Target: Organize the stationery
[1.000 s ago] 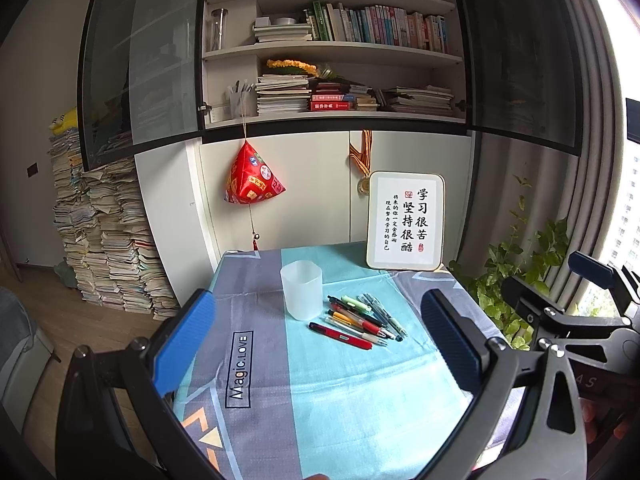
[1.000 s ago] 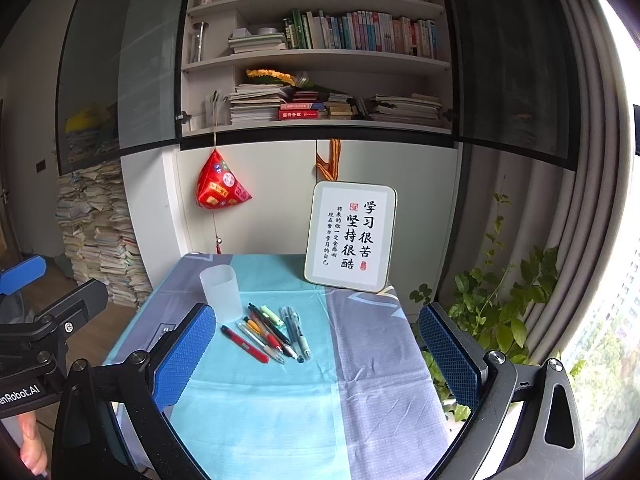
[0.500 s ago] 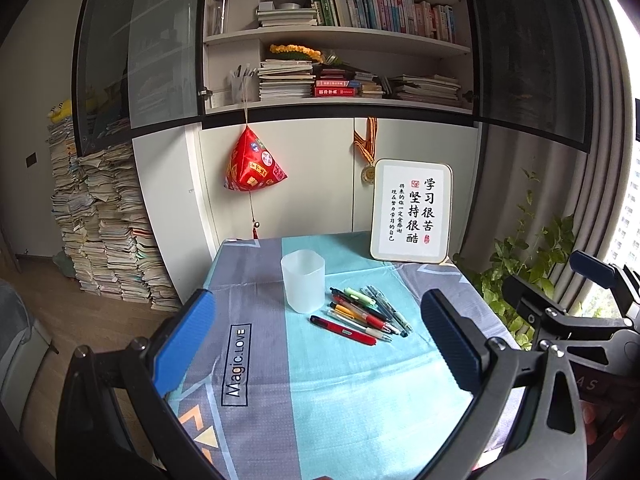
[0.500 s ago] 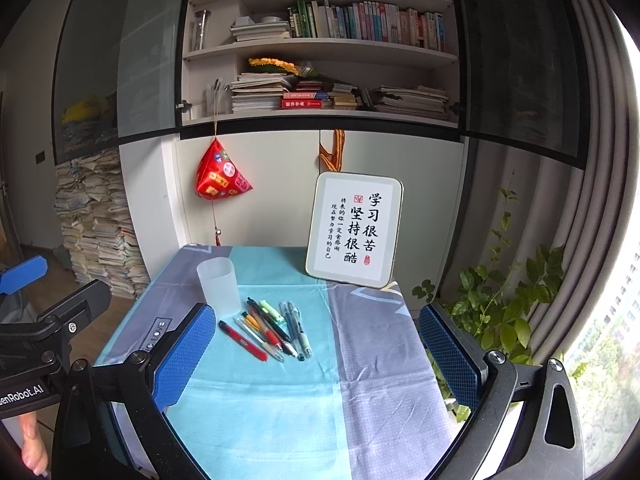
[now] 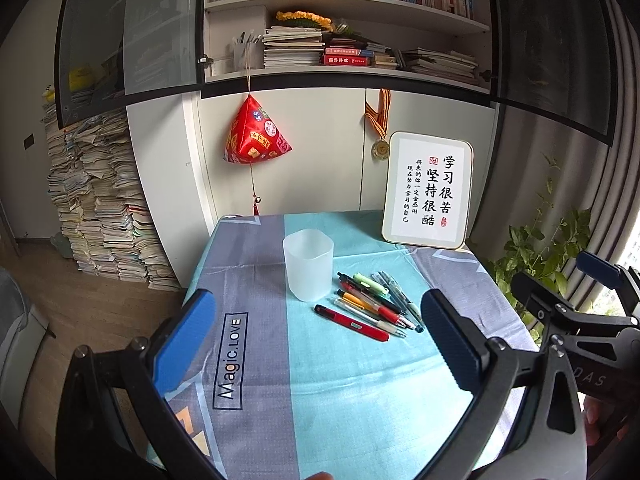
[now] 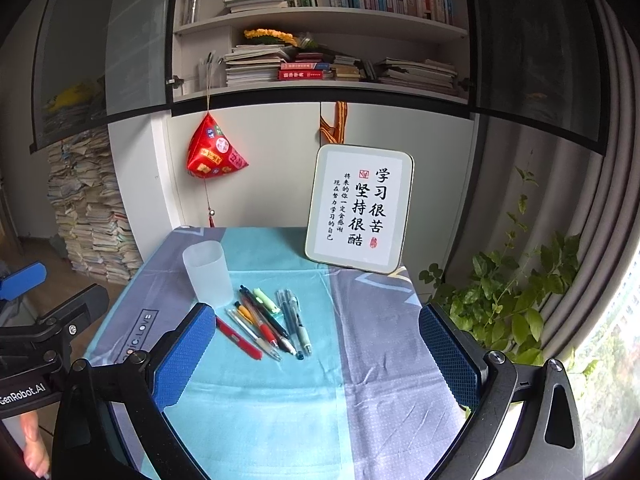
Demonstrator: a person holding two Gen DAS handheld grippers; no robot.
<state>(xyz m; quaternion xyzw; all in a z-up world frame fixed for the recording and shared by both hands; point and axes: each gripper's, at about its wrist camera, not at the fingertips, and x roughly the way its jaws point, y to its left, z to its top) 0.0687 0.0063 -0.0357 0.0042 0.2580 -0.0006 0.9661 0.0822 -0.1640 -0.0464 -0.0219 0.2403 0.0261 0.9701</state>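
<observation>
Both held above the near edge of the table (image 5: 372,408), over a cloth in blue and grey panels. Left tool (image 5: 316,340) spread wide, nothing between its blue pads. Right tool (image 6: 316,344) likewise spread wide and holding nothing.

Standing upright toward the far left of the blue panel: a frosted plastic cup (image 5: 308,265), hollow side up. Just right of the cup, lying flat in a loose fan: a bundle of pens (image 5: 376,304), tips pointing near-right. Nearest of them a red pen (image 5: 351,323), slightly apart from the rest; beside it a clear one, then orange and red-barrelled ones, a black one, a pale green marker (image 5: 370,283), and clear-bodied pens on the far right side.

Leaning at the far right corner of the table: a white framed sign (image 5: 427,196) with black calligraphy. Behind, hanging against white cupboard doors: a red pyramid-shaped pouch (image 5: 256,138) and a medal (image 5: 380,148) on a striped ribbon. Above, shelves of books (image 5: 360,46). Right of the table, a leafy plant (image 5: 548,248); far left, on the floor, tall stacks of paper (image 5: 100,208).
</observation>
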